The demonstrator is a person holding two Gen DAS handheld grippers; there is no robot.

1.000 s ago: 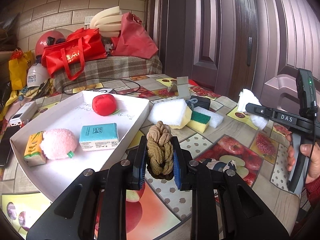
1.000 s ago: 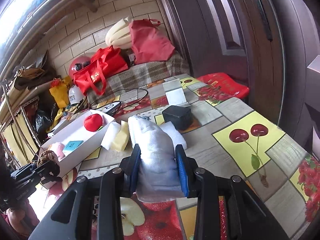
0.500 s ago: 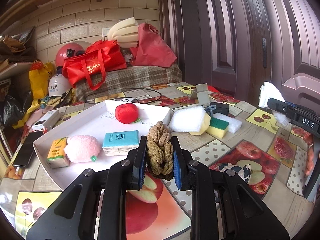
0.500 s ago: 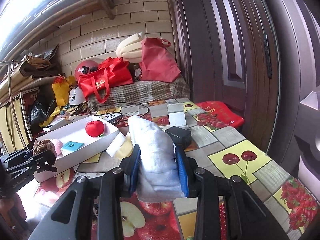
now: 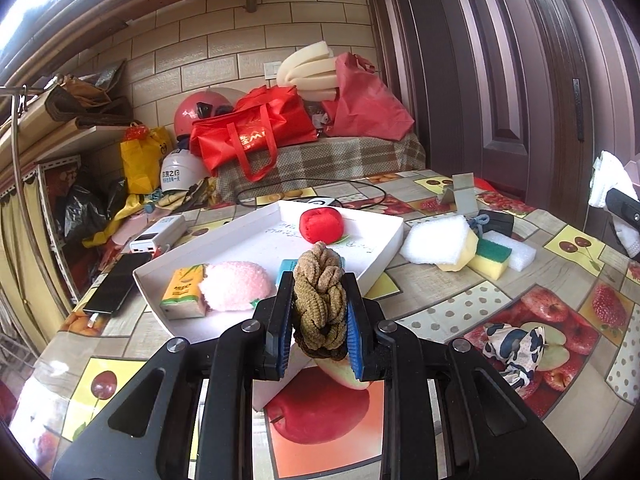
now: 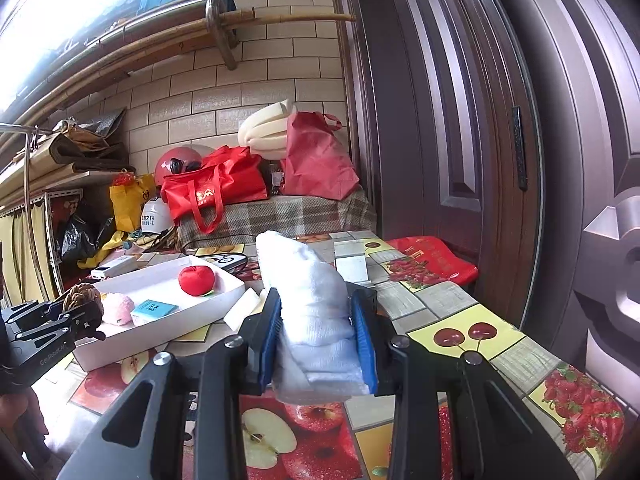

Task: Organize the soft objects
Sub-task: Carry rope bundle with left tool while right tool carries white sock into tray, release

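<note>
My left gripper is shut on a brown braided scrunchie and holds it above the near corner of the white tray. The tray holds a red plush apple, a pink fluffy ball, a teal tissue pack and a yellow tissue pack. My right gripper is shut on a folded white towel, raised above the table to the right of the tray. In the right wrist view the left gripper shows at the left with the scrunchie.
White, yellow and green sponges lie right of the tray. A patterned cloth lies at the near right. A phone and a power bank lie left of the tray. A black box and red bags are behind.
Both grippers have risen and tilted up, each holding its object. The left gripper has moved left and now is over the tray's near corner.
</note>
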